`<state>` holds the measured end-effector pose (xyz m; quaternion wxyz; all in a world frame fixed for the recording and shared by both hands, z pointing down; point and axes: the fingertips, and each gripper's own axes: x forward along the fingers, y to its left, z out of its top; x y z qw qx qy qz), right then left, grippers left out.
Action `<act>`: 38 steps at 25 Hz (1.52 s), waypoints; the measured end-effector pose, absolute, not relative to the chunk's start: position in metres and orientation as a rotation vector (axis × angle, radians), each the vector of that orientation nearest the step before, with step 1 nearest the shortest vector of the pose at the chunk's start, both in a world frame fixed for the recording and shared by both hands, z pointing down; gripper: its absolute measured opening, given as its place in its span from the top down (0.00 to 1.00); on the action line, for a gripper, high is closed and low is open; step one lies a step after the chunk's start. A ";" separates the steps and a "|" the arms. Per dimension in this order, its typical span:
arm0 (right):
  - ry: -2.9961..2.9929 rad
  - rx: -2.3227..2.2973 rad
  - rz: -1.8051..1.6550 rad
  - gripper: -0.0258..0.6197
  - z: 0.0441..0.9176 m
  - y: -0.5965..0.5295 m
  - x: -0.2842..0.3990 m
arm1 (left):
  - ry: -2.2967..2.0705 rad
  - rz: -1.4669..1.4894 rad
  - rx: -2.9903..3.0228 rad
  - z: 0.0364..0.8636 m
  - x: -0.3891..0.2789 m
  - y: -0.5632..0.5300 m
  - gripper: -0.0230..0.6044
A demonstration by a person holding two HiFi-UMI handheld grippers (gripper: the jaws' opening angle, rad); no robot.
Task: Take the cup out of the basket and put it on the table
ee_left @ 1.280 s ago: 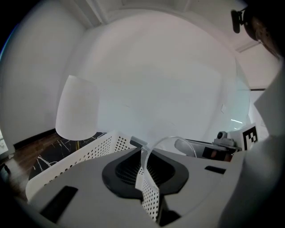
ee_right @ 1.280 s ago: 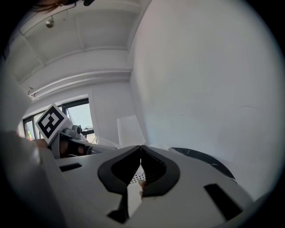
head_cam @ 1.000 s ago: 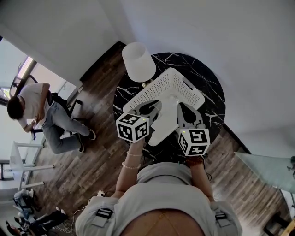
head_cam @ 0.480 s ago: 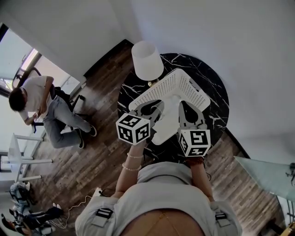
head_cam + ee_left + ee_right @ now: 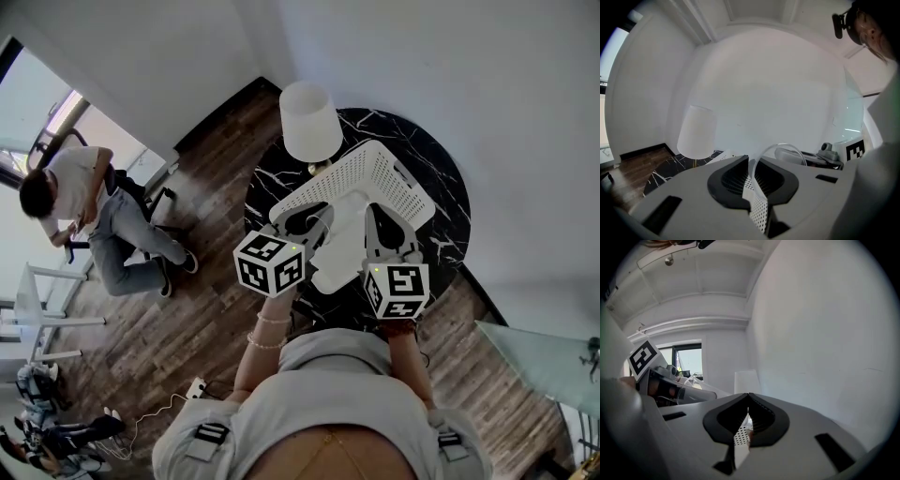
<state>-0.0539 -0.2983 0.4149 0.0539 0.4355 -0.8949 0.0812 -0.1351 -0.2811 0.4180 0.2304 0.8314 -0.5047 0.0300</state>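
Note:
A clear cup (image 5: 780, 145) shows in the left gripper view, its thin rim arching up from between the jaws. My left gripper (image 5: 751, 176) is shut on that rim. The right gripper view catches the same cup (image 5: 696, 387) at the left. The white perforated basket (image 5: 375, 173) stands on the round black marble table (image 5: 441, 197). My right gripper (image 5: 748, 416) is shut on the basket's perforated wall (image 5: 739, 439). Seen from the head, the left gripper (image 5: 314, 217) and right gripper (image 5: 380, 220) sit side by side at the basket's near edge; the cup is hard to make out there.
A lamp with a white shade (image 5: 311, 122) stands on the table's far left, close to the basket. White walls run behind the table. A person (image 5: 84, 206) sits at the left on the wooden floor area. A glass tabletop (image 5: 544, 366) lies at the lower right.
The head view has drifted, so table, lamp and basket sit a little further right in the picture. Both grippers stay at the basket's near edge with the same grip.

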 end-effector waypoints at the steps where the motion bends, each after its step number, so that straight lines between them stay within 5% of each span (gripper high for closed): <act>1: -2.718 1.323 0.248 0.94 0.416 -0.299 -0.054 | -1.388 0.084 2.287 0.419 -0.135 -0.282 0.90; 38: -2.689 1.306 0.239 0.94 0.418 -0.296 -0.060 | -1.364 0.087 2.277 0.425 -0.140 -0.279 0.90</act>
